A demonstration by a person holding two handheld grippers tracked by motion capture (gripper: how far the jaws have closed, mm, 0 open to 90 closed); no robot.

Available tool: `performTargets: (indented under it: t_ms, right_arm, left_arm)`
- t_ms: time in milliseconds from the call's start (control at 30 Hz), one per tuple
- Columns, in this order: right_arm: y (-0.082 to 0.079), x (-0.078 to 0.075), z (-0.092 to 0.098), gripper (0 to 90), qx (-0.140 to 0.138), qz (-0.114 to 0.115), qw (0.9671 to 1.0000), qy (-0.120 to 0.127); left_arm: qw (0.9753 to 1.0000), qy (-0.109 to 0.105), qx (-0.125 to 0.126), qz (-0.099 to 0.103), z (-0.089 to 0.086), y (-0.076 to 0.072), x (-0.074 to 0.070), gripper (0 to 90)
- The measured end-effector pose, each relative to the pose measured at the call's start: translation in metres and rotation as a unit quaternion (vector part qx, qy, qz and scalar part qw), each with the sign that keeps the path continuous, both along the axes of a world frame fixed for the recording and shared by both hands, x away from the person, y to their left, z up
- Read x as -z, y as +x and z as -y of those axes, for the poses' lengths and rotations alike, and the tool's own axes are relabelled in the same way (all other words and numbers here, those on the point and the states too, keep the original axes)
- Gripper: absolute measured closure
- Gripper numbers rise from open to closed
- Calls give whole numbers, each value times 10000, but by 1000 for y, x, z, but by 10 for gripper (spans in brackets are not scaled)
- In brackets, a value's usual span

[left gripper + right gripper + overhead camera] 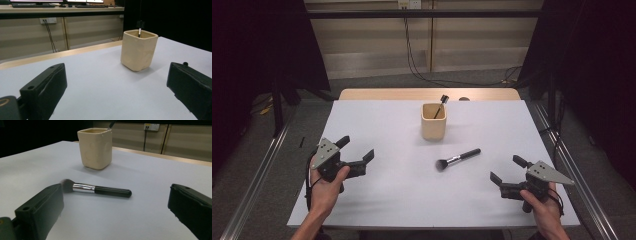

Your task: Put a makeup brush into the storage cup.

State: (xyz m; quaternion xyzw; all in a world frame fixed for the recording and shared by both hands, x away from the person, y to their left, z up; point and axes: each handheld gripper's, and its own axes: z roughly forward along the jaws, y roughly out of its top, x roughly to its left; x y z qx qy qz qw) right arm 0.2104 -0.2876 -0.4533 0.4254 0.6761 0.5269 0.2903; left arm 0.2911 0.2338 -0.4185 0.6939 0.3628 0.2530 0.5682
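At the bottom of the high view, two hands come up over the near edge of the table point(377, 200), each holding a claw. The left claw point(358, 153) sits at the lower left of the frame, its jaws spread wide with nothing between them. The right claw point(505, 169) sits at the lower right, its jaws also spread wide and empty, pointing toward the upper left of the frame.

A little farther in, just right of the middle of the high view, a makeup brush point(458, 159) lies flat on the white table top, well apart from both claws. Its soft bristles point to the lower left of the frame and its black handle to the upper right, with a shiny metal collar between them. In the right gripper view the brush point(100, 190) lies across the middle of the frame, between the two jaws but beyond their tips.

Farther still, above the brush in the high view, a cream cup point(433, 121) stands upright near the table's far edge. A second brush point(441, 105) leans inside it, its dark end sticking up over the rim. In the left gripper view the cup point(138, 50) stands at the upper right.
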Motion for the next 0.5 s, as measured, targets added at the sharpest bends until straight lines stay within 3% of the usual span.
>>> performTargets:
  t_ms: [133, 267, 500]
  right_arm:
    - [0, 0, 0, 0, -16, -2, 10000, -13]
    - [0, 0, 0, 0, -16, -15, 10000, 8]
    - [0, 0, 1, 0, 17, -8, 10000, 31]
  left_arm:
    - [9999, -29, -148, 84, -9, -10, -2, 23]
    - [9995, -122, -283, 39, -16, -19, 0, 24]
    - [9989, -83, -466, -53, -22, -36, 5, 25]
